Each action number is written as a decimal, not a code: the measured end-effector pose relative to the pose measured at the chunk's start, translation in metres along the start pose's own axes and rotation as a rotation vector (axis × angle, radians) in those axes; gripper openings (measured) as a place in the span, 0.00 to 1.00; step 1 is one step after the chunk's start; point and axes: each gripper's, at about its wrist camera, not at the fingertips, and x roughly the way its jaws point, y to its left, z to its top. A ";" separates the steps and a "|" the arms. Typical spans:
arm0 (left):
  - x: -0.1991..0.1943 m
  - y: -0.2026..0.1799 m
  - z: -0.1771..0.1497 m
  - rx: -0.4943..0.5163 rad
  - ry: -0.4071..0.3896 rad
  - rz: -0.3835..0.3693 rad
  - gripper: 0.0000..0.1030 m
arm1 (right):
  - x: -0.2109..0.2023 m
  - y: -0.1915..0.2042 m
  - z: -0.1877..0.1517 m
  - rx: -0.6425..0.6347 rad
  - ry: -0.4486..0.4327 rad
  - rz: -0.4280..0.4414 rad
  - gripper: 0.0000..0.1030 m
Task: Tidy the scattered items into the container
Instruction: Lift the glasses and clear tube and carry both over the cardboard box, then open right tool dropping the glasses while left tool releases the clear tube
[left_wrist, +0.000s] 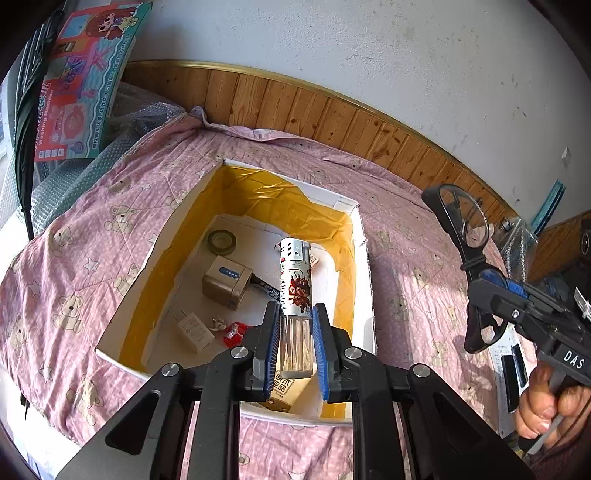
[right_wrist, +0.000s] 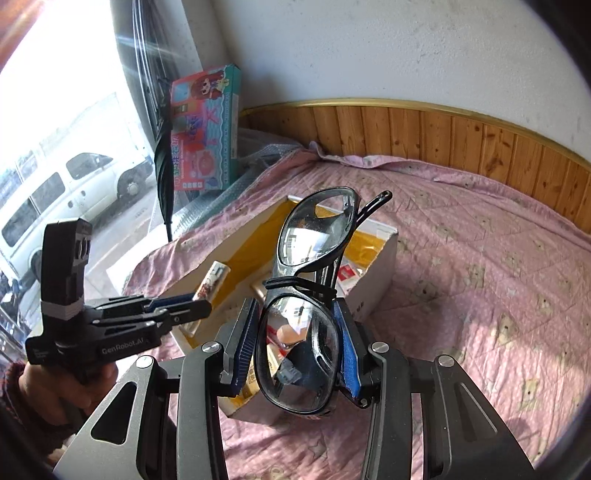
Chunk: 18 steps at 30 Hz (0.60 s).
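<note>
My left gripper (left_wrist: 295, 308) is shut on a lighter (left_wrist: 295, 280) with a clear body, a printed sleeve and a metal top, held upright over the open white box with yellow lining (left_wrist: 258, 195). Inside the box lie a tape roll (left_wrist: 221, 242), a small carton (left_wrist: 225, 282), a white plug (left_wrist: 195, 328) and a red item (left_wrist: 236, 328). My right gripper (right_wrist: 297, 306) is shut on black glasses (right_wrist: 299, 350), held upright just in front of the box (right_wrist: 373, 280). In the right wrist view the left gripper (right_wrist: 199, 306) and lighter (right_wrist: 214, 280) hang over the box's left side.
The box sits on a pink bear-print quilt (left_wrist: 406, 277). A wooden panel (left_wrist: 332, 118) and a white wall run behind. A colourful toy box (right_wrist: 207, 129) and a black umbrella (right_wrist: 162, 166) lean by the window at the left. A person's hand (left_wrist: 546, 402) holds the right gripper.
</note>
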 end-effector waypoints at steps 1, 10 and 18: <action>0.004 0.001 0.000 -0.004 0.009 -0.001 0.18 | 0.007 0.000 0.008 -0.014 0.008 0.010 0.41; 0.025 0.007 0.002 -0.051 0.061 -0.014 0.18 | 0.106 -0.003 0.061 -0.085 0.186 0.100 0.41; 0.041 0.011 0.016 -0.087 0.110 -0.007 0.18 | 0.187 -0.007 0.065 -0.196 0.384 0.052 0.41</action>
